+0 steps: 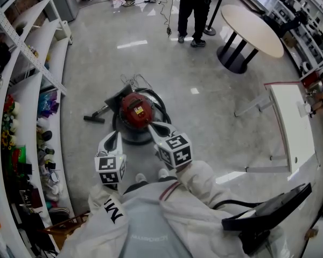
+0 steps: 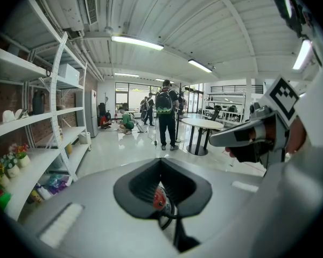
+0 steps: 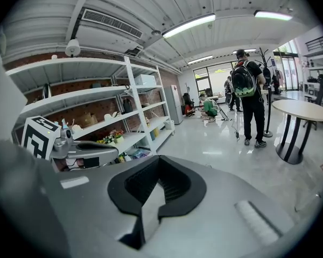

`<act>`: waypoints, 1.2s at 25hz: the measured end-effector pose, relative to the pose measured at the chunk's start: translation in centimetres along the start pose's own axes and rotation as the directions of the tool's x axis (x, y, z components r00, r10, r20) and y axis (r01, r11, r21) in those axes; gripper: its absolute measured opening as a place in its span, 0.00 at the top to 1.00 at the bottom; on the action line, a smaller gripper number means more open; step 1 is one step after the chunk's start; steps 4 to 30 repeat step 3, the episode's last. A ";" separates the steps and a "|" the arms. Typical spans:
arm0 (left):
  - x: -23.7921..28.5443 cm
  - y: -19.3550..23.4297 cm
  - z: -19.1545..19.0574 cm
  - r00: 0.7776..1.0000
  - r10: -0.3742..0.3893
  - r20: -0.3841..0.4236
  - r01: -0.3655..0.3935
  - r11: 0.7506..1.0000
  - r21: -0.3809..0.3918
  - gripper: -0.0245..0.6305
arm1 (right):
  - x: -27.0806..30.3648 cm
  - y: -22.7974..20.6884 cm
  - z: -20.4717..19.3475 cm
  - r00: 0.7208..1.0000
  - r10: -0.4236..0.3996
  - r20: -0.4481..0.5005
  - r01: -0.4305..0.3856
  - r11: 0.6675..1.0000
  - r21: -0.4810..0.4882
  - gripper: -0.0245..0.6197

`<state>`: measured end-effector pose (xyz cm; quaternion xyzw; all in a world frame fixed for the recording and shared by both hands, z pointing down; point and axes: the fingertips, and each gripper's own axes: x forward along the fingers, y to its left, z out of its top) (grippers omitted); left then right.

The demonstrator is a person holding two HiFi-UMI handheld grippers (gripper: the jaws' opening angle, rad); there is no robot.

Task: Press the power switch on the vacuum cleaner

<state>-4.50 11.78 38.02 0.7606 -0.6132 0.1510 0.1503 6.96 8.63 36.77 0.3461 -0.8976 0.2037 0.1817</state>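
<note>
The vacuum cleaner [image 1: 135, 110] is a red canister on a black base, standing on the floor just ahead of my feet; its hose and floor nozzle [image 1: 94, 117] trail off to the left. My right gripper [image 1: 153, 127] is shut, with its tip over the canister's near right edge. My left gripper [image 1: 114, 136] is also shut and hangs lower left of the canister, apart from it. In the left gripper view a bit of the red vacuum cleaner [image 2: 159, 198] shows through the slot between the closed jaws. The switch itself cannot be made out.
White shelving [image 1: 43, 63] with small goods lines the left side. A person [image 1: 192, 9] stands beyond the vacuum, next to a round table [image 1: 253, 28]. A white table [image 1: 290, 122] is on the right, and a black chair-like object [image 1: 269, 214] is at the lower right.
</note>
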 end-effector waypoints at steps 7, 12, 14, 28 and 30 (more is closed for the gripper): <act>0.1 0.0 0.0 1.000 0.000 -0.005 0.000 1.000 -0.002 0.96 | 0.0 0.0 0.2 1.000 0.002 0.000 -0.002 1.000 -0.003 0.96; 0.1 0.0 0.0 1.000 0.000 -0.005 0.000 1.000 -0.002 0.96 | 0.0 0.0 0.2 1.000 0.002 0.000 -0.002 1.000 -0.003 0.96; 0.1 0.0 0.0 1.000 0.000 -0.005 0.000 1.000 -0.002 0.96 | 0.0 0.0 0.2 1.000 0.002 0.000 -0.002 1.000 -0.003 0.96; 0.1 0.0 0.0 1.000 0.000 -0.005 0.000 1.000 -0.002 0.96 | 0.0 0.0 0.2 1.000 0.002 0.000 -0.002 1.000 -0.003 0.96; 0.1 0.0 0.0 1.000 0.000 -0.005 0.000 1.000 -0.002 0.96 | 0.0 0.0 0.2 1.000 0.002 0.000 -0.002 1.000 -0.003 0.96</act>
